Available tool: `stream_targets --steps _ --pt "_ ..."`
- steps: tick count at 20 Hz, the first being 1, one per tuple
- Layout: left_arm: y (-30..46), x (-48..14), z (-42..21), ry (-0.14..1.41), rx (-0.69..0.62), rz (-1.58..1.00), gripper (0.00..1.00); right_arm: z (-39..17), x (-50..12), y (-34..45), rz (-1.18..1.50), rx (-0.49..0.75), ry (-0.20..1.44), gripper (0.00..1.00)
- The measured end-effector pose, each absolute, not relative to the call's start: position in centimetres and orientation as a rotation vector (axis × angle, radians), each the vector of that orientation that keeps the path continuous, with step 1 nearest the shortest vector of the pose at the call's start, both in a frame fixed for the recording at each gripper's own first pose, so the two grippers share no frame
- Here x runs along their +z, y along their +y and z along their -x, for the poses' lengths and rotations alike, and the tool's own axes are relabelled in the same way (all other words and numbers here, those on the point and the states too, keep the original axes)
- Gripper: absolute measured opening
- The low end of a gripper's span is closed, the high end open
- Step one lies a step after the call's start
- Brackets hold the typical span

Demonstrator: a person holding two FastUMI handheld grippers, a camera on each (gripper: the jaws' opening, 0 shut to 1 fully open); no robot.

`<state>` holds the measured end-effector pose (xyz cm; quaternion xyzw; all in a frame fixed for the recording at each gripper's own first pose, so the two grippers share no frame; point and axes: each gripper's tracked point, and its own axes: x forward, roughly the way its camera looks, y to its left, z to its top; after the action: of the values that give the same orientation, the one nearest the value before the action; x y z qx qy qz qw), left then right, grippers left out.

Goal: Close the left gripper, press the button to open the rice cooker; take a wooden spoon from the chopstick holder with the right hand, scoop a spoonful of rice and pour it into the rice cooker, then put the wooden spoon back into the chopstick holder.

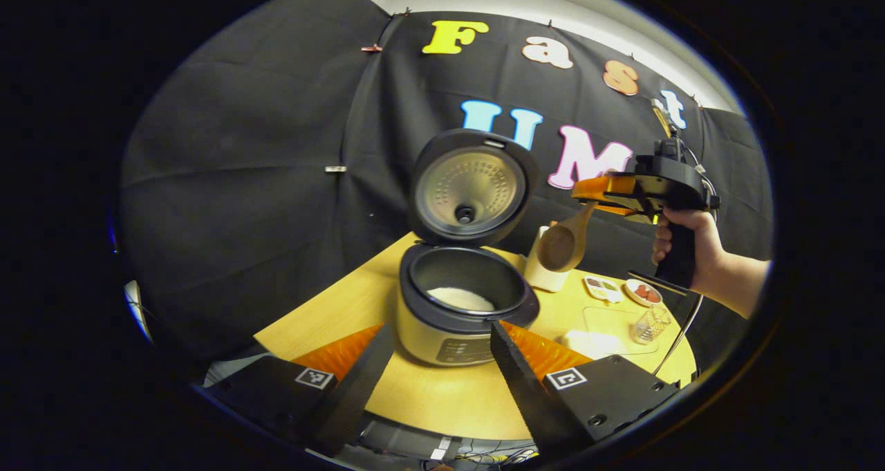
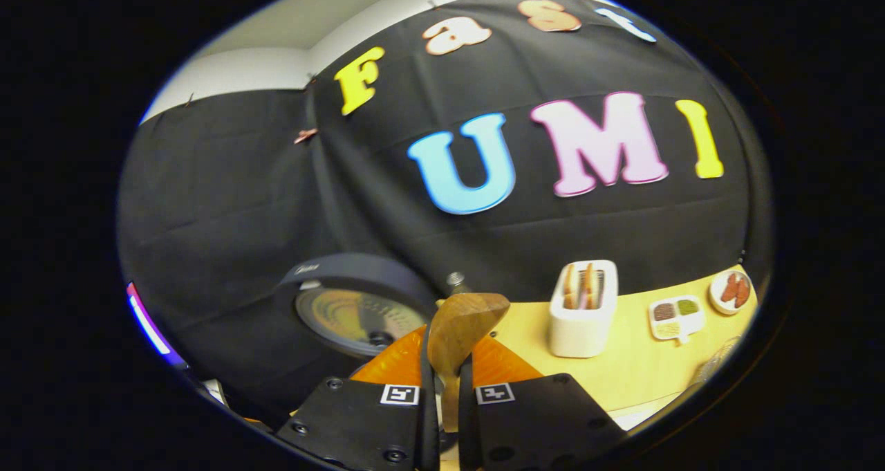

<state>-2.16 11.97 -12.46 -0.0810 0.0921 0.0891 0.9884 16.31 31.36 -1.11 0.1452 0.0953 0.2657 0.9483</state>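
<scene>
Right gripper (image 2: 442, 388) is clamping the wooden spoon (image 2: 460, 336) by its handle, bowl hanging down, empty. Chopstick holder (image 2: 583, 310) is sitting ahead and to its right on the bench (image 2: 643, 367). Left gripper (image 1: 435, 360) is hovering with jaws spread, holding nothing; open rice cooker (image 1: 463, 298) just ahead of it.

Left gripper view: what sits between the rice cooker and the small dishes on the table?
The white chopstick holder stands between the open rice cooker and the dishes. The wooden spoon, held by the right gripper, hangs in front of it.
</scene>
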Motion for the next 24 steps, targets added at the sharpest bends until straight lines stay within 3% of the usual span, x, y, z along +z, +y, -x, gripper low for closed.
stream_targets --steps 7,12,18,24 --pt "7.0 -8.7 -2.7 0.140 -0.008 0.081 0.96 -17.6 0.7 11.2 -0.422 0.191 0.110 0.15" --pt "4.7 -6.4 -4.8 0.105 -0.046 0.051 0.96 -18.7 -1.7 -0.6 -0.507 -0.023 0.125 0.15" --pt "4.7 -6.4 -5.2 0.130 0.038 0.069 0.96 -21.2 -6.3 -8.4 -0.552 -0.149 0.194 0.15" --pt "5.1 -5.3 -5.9 0.135 0.161 0.080 0.95 -24.6 -13.1 -10.2 -0.538 -0.169 0.314 0.15"
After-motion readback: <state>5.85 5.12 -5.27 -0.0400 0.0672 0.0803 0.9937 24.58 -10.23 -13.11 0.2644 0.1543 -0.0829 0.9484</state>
